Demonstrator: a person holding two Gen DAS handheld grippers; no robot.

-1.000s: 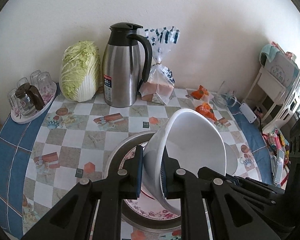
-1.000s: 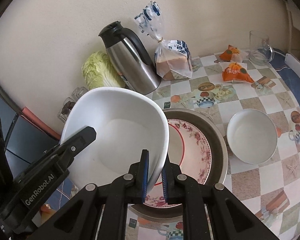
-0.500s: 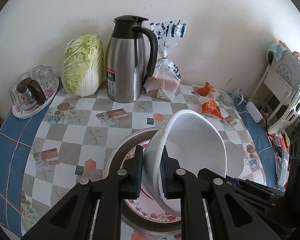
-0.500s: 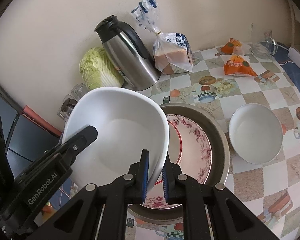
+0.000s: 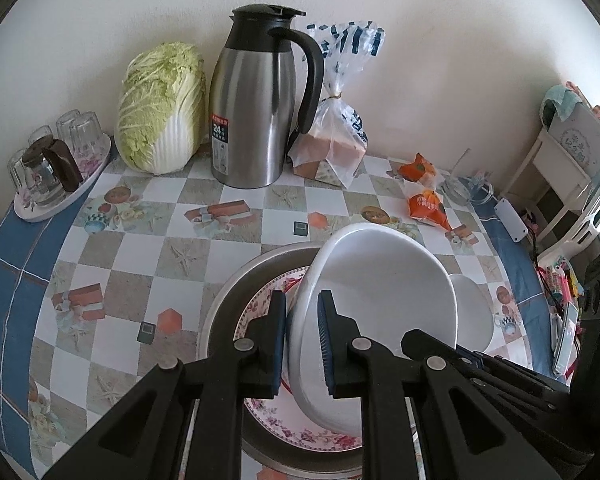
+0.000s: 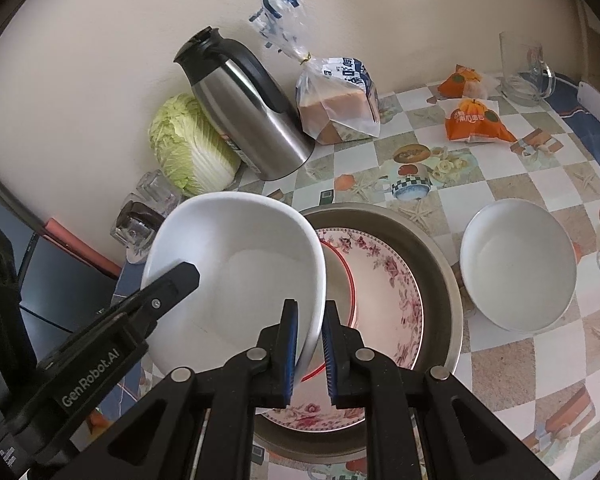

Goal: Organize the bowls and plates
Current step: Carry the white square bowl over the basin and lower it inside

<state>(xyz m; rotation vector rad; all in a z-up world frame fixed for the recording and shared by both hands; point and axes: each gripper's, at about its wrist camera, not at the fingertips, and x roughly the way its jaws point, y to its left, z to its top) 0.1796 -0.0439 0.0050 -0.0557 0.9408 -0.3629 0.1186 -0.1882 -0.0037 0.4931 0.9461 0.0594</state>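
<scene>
A large white bowl point(image 5: 384, 300) is held tilted above a floral plate point(image 5: 276, 416) that lies in a round metal tray point(image 5: 228, 304). My left gripper point(image 5: 302, 340) is shut on the bowl's left rim. My right gripper point(image 6: 310, 344) is shut on the opposite rim of the same bowl point(image 6: 240, 264). The plate point(image 6: 384, 292) and the tray point(image 6: 440, 264) also show in the right wrist view. A smaller white bowl point(image 6: 518, 268) stands on the table right of the tray; in the left wrist view it point(image 5: 472, 312) is partly hidden behind the held bowl.
At the back by the wall stand a steel thermos jug point(image 5: 260, 104), a napa cabbage point(image 5: 160, 108), a bagged bread loaf point(image 5: 332, 140) and a tray of upturned glasses point(image 5: 56, 168). Orange snack packets point(image 6: 476, 120) and a glass mug point(image 6: 524, 72) lie back right.
Both grippers, still holding the large bowl, have drawn back and risen a little; the table items look farther away and the bowl sits slightly higher over the plate.
</scene>
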